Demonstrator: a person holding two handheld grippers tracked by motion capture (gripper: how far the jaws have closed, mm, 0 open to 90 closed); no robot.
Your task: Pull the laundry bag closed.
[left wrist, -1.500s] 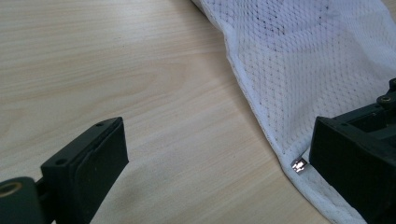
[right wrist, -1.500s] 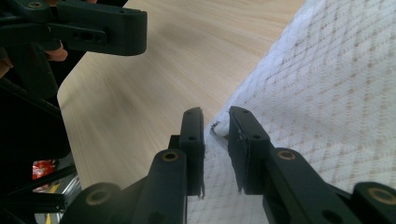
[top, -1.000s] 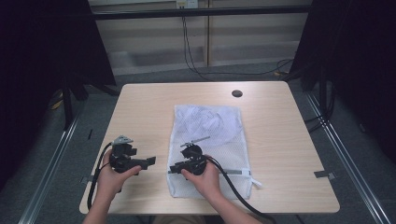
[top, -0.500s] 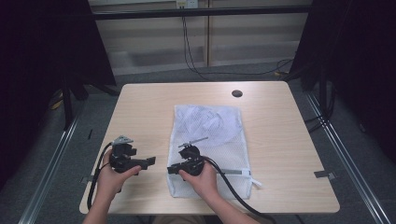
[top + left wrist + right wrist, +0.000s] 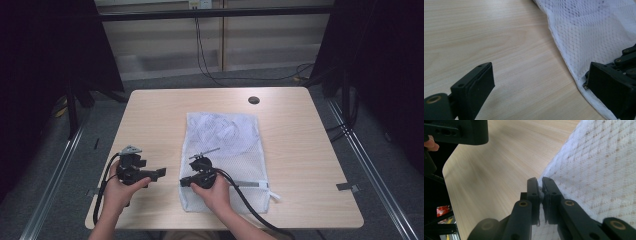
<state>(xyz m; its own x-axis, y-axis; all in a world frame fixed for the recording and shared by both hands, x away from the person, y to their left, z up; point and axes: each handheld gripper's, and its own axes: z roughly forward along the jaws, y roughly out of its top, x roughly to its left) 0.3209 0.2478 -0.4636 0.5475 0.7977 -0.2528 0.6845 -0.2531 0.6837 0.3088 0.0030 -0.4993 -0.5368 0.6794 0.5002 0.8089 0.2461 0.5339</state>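
A: Where is the mesh bag (image 5: 226,150) located?

B: It is laid flat on the table (image 5: 150,115), lengthwise from the near edge toward the middle, slightly right of the person's centre line. A white garment is seen folded inside its far half. A zipper strip is seen running across the near end of the bag toward a pull tab at the near right.

A: What is the state of the right gripper (image 5: 183,181)?

B: It is held low over the near left part of the bag, pointed toward the bag's left edge. Its jaws have just been closing and are now pressed together. In the right gripper view (image 5: 540,185) the bag's left hem is seen pinched between the two pads, though how much cloth is caught is partly hidden by the jaws themselves.

A: And the left gripper (image 5: 162,173)?

B: It is held over bare table just left of the bag, pointed toward the right gripper. Its jaws are spread wide. In the left gripper view (image 5: 544,82) nothing is gripped: bare wood lies between the pads, and the bag's hem runs close in front of the right-hand jaw. Whether that jaw touches the hem cannot be told.

A: Are the two grippers in contact?

B: No. They are near each other, tip facing tip, with a strip of table between them.
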